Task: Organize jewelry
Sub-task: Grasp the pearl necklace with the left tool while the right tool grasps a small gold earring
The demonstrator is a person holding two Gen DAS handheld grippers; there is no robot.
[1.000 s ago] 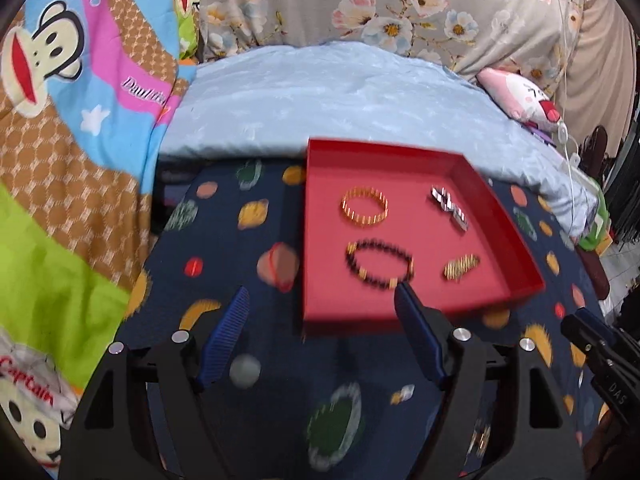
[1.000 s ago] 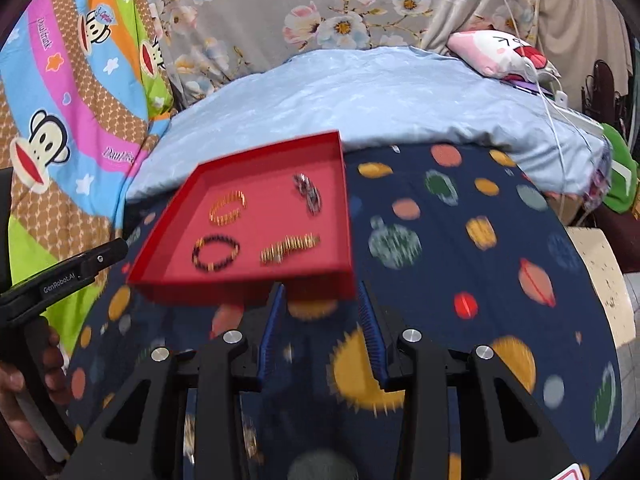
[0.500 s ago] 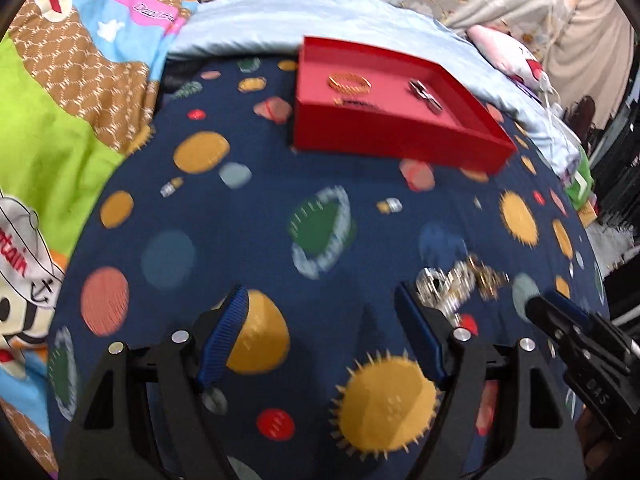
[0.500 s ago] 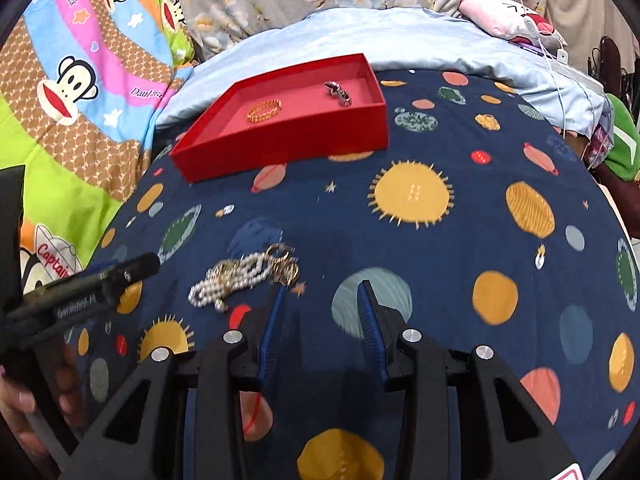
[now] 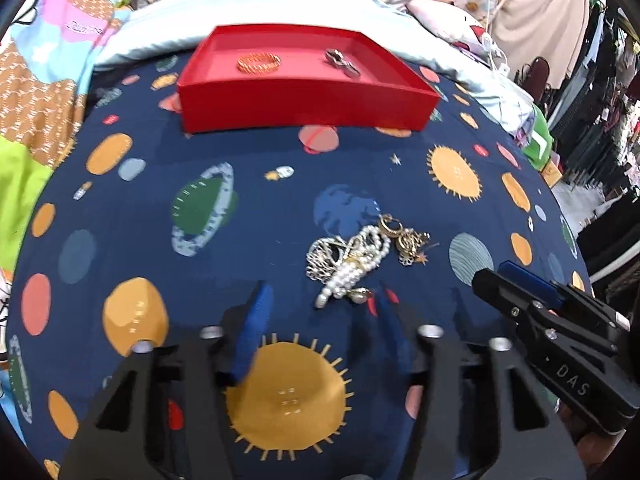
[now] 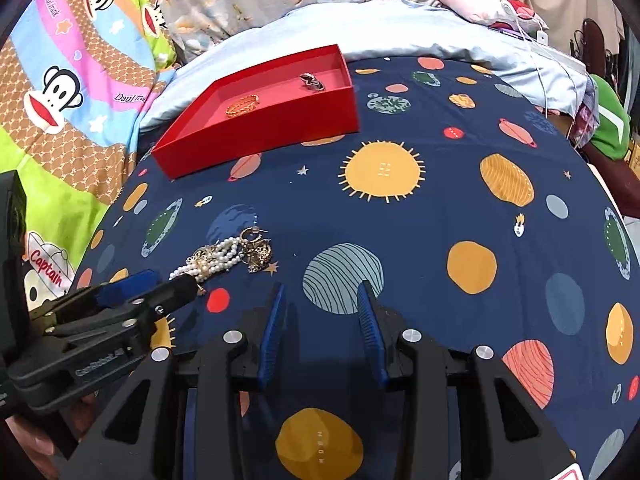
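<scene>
Tangled jewelry, a heap of white pearl strands, silver filigree and gold earrings (image 5: pixel 360 254), lies on the navy planet-print bedspread (image 5: pixel 208 152), well short of the shallow red cardboard tray (image 5: pixel 304 100). Inside the tray sit a gold beaded bracelet (image 5: pixel 258 63) and a silver clasp piece (image 5: pixel 340 62). Left gripper (image 5: pixel 320 304) hovers low just before the heap, fingers spread and empty. Right gripper (image 6: pixel 320 300) hovers to the right of the heap, fingers parted, grasping nothing.
</scene>
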